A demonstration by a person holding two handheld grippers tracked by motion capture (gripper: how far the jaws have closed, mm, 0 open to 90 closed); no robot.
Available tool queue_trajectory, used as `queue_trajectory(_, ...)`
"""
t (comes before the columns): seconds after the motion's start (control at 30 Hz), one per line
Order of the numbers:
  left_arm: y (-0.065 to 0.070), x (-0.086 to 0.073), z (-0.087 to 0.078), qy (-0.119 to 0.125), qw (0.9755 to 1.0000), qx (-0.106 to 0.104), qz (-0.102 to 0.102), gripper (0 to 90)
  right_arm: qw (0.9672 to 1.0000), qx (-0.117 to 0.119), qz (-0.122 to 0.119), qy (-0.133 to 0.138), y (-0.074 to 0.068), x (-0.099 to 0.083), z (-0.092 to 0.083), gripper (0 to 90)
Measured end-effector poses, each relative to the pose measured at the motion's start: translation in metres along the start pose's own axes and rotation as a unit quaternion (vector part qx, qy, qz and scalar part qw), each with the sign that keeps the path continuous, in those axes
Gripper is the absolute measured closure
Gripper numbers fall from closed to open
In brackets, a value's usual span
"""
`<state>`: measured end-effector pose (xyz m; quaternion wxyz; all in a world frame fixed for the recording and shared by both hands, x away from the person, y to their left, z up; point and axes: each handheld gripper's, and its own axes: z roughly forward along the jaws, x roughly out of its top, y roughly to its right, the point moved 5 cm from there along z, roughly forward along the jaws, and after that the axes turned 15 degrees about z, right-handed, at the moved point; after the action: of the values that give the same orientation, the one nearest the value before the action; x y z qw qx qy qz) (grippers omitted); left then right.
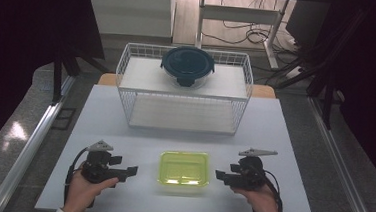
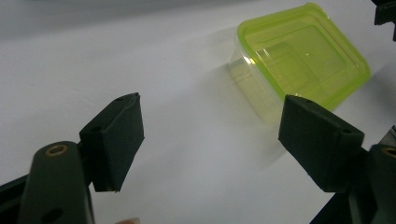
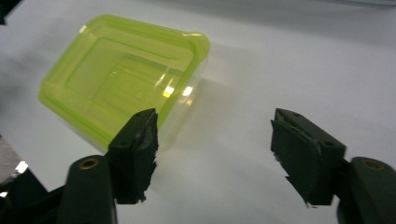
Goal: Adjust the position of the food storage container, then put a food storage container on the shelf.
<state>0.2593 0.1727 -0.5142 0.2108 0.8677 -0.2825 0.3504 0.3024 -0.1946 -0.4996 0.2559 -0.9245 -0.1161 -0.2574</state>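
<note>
A clear box with a lime-green lid (image 1: 183,168) lies flat on the white table (image 1: 274,132), near its front edge and between my two hands. My left gripper (image 1: 125,165) rests to its left, jaws pointing toward it and open, a short gap away. In the left gripper view the box (image 2: 303,51) lies beyond the spread jaws of the left gripper (image 2: 210,126), with bare table between them. My right gripper (image 1: 224,172) sits to the box's right, also open. In the right gripper view the box (image 3: 121,74) lies ahead and left, and nothing is between the right gripper (image 3: 215,135) jaws.
A white wire basket rack (image 1: 183,93) stands across the back half of the table. On its top shelf sits a round glass container with a dark blue clip lid (image 1: 187,66). A chair and cables lie on the floor beyond the table.
</note>
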Motion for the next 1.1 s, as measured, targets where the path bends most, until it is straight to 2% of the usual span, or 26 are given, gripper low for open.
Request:
queue_trajectory(0.13,0.002,0.0,0.001,-0.003,1.0,-0.001,0.002,21.4,0.9998,0.017,0.007,-0.001,0.0,0.0,0.0,29.3)
queue_trajectory(0.3,0.002,0.002,0.002,0.0,1.0,-0.001,0.001,21.2,0.9996,0.024,0.013,0.001,0.0,0.001,-0.001,27.5)
queue_trajectory(0.5,0.004,0.006,0.006,0.005,0.9999,-0.01,-0.004,20.8,0.9994,0.031,0.017,0.001,-0.001,0.001,0.001,29.4)
queue_trajectory(0.63,0.007,0.012,0.009,0.012,0.9996,-0.021,-0.015,20.8,0.999,0.041,0.017,-0.006,-0.006,0.001,0.004,31.3)
queue_trajectory(0.83,0.011,0.02,0.018,0.008,0.9993,-0.029,-0.02,21.4,0.9988,0.046,0.017,-0.005,-0.009,0.002,0.005,32.5)
queue_trajectory(0.97,0.012,0.025,0.026,0.006,0.9987,-0.041,-0.029,22.1,0.9986,0.048,0.022,-0.005,-0.01,0.006,0.009,33.1)
queue_trajectory(1.03,0.01,0.027,0.029,0.001,0.998,-0.045,-0.044,22.8,0.9987,0.045,0.022,-0.01,-0.011,0.006,0.012,33.1)
queue_trajectory(1.1,0.009,0.031,0.031,0.005,0.9968,-0.054,-0.059,24.0,0.9986,0.045,0.023,-0.014,-0.012,0.007,0.015,33.2)
